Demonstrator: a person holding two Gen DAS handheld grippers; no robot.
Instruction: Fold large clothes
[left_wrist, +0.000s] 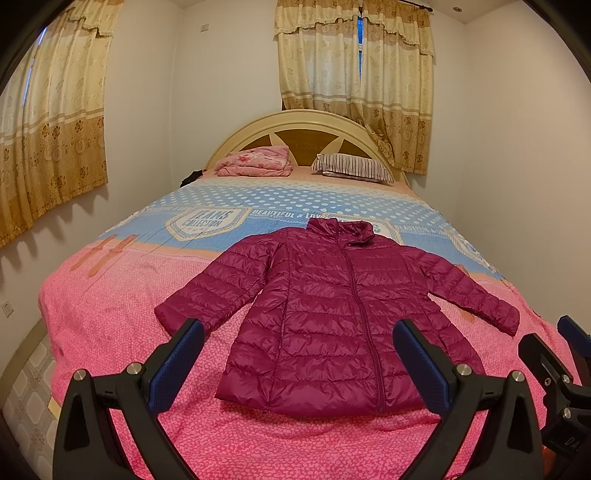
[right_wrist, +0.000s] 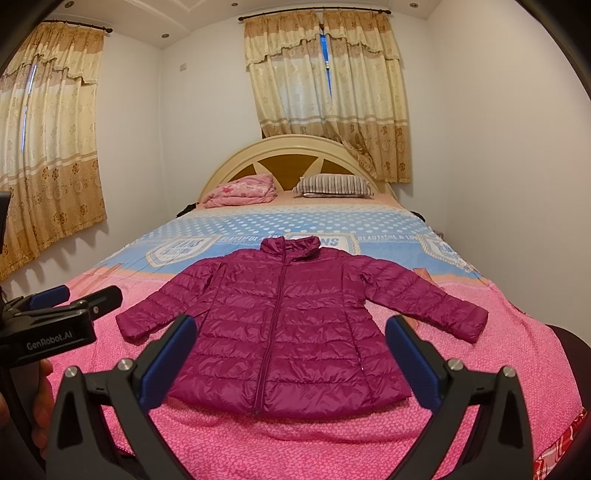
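magenta jacket (left_wrist: 332, 314) flat on bed (left_wrist: 110, 332), hem partly behind both wide-open, empty grippers (left_wrist: 299, 332)

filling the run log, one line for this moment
stage: pre-fold | jacket: flat on bed, zipped, sleeves spread | left tongs: open | right tongs: open

Both wrist views are evenly and fairly brightly lit with a warm, yellowish cast. Recessed ceiling lights (right_wrist: 165, 36) show as small spots in the right wrist view. A thin strip of blue daylight shows through the gap in the far curtains (right_wrist: 325, 70). The left curtain (left_wrist: 51, 122) throws a soft scalloped shadow on the wall below its hem. The magenta puffer jacket (right_wrist: 291, 325) carries small glossy highlights on its quilting. Fisheye distortion bends walls and bed edges, and dark vignetting fills the corners. Focus is sharp at the centre; the near gripper fingers (left_wrist: 424, 365) and frame edges look slightly soft.
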